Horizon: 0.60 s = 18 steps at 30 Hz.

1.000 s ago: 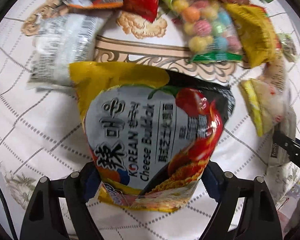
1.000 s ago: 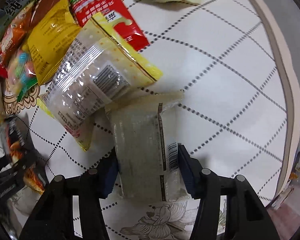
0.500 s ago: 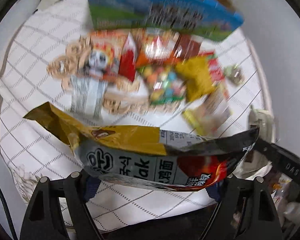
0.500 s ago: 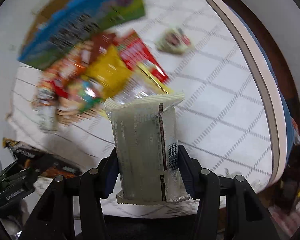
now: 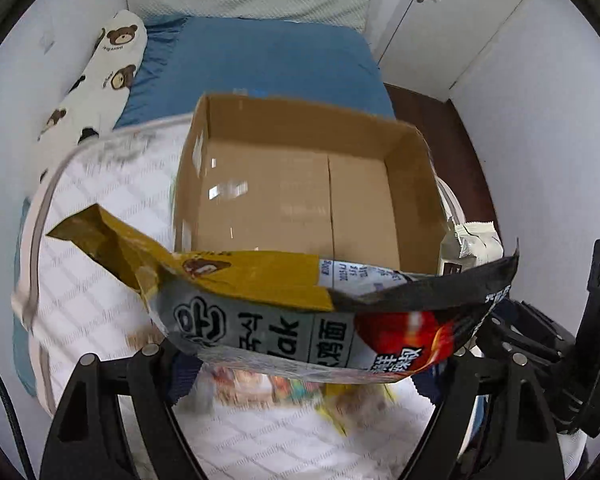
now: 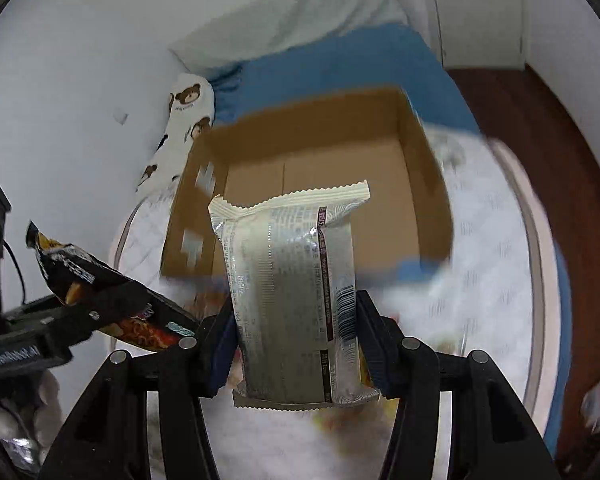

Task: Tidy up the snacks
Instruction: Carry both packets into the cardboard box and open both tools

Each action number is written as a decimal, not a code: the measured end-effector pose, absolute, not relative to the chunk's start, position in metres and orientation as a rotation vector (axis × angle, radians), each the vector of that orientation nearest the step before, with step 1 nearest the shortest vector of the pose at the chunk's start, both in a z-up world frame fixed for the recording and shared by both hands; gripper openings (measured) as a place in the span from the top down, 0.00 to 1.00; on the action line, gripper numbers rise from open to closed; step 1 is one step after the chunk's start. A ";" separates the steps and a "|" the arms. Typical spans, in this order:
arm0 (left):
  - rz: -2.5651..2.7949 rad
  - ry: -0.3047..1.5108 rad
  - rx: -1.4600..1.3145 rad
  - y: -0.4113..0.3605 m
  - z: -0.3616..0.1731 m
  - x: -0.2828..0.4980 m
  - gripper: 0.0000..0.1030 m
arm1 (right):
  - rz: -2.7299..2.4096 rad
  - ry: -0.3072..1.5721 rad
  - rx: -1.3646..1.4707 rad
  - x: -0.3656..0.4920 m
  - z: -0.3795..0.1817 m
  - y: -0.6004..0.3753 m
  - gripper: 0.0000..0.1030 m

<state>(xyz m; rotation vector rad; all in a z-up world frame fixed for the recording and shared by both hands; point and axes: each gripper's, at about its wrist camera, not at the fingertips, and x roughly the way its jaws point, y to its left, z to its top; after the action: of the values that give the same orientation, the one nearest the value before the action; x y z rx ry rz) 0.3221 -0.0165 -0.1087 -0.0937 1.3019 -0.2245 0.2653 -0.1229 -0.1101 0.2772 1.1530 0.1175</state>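
Carrying step: both snacks are in the air in front of the empty box (image 5: 300,184), which fills mid-frame. The left gripper (image 5: 304,364) is clamped on the noodle bag (image 5: 300,312); the right gripper (image 6: 296,344) is clamped on the silver pack (image 6: 292,292). Next, I judge, each must clear the box rim before letting go

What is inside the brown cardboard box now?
The open brown cardboard box shows only its bare bottom with a centre seam. The held yellow-and-black noodle packet covers its near edge, so that strip stays unseen.
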 end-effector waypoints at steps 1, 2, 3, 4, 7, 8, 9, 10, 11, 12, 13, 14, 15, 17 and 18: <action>-0.213 1.314 -0.086 -0.018 -0.114 0.338 0.18 | 0.117 1.156 0.275 0.282 -0.113 -0.124 0.45; -0.208 1.340 -0.075 -0.020 -0.124 0.360 0.18 | 0.121 1.171 0.261 0.304 -0.121 -0.124 0.45; -0.206 1.359 -0.073 -0.021 -0.131 0.372 0.18 | 0.123 1.184 0.255 0.320 -0.127 -0.124 0.45; -0.199 1.393 -0.076 -0.022 -0.146 0.393 0.18 | 0.121 1.196 0.257 0.335 -0.134 -0.125 0.45; -0.202 1.495 -0.086 -0.025 -0.188 0.438 0.18 | 0.118 1.254 0.256 0.377 -0.164 -0.125 0.45; -0.200 1.520 -0.089 -0.025 -0.200 0.447 0.18 | 0.118 1.270 0.258 0.388 -0.176 -0.126 0.45; -0.192 1.549 -0.094 -0.025 -0.216 0.460 0.19 | 0.115 1.287 0.249 0.399 -0.189 -0.126 0.45; -0.188 1.562 -0.089 -0.026 -0.225 0.467 0.19 | 0.107 1.299 0.242 0.408 -0.200 -0.126 0.45; -0.183 1.576 -0.080 -0.028 -0.235 0.476 0.18 | 0.105 1.309 0.240 0.414 -0.210 -0.125 0.45; -0.179 1.586 -0.076 -0.029 -0.243 0.481 0.18 | 0.101 1.327 0.241 0.422 -0.223 -0.125 0.45; -0.184 1.596 -0.075 -0.031 -0.248 0.486 0.18 | 0.098 1.338 0.246 0.424 -0.233 -0.125 0.45; -0.190 1.606 -0.075 -0.033 -0.254 0.491 0.18 | 0.096 1.345 0.250 0.428 -0.239 -0.125 0.45; -0.190 1.621 -0.075 -0.035 -0.262 0.497 0.18 | 0.095 1.350 0.248 0.433 -0.246 -0.125 0.45; -0.191 1.624 -0.074 -0.037 -0.269 0.502 0.18 | 0.090 1.353 0.246 0.439 -0.254 -0.125 0.45; -0.194 1.624 -0.064 -0.039 -0.273 0.505 0.18 | 0.088 1.355 0.246 0.445 -0.261 -0.125 0.44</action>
<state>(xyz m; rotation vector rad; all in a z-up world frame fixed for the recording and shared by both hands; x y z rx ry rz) 0.5047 -0.0393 -0.2730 -0.0636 1.6237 -0.1938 0.4448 -0.1247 -0.2608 0.2463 1.3549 0.0878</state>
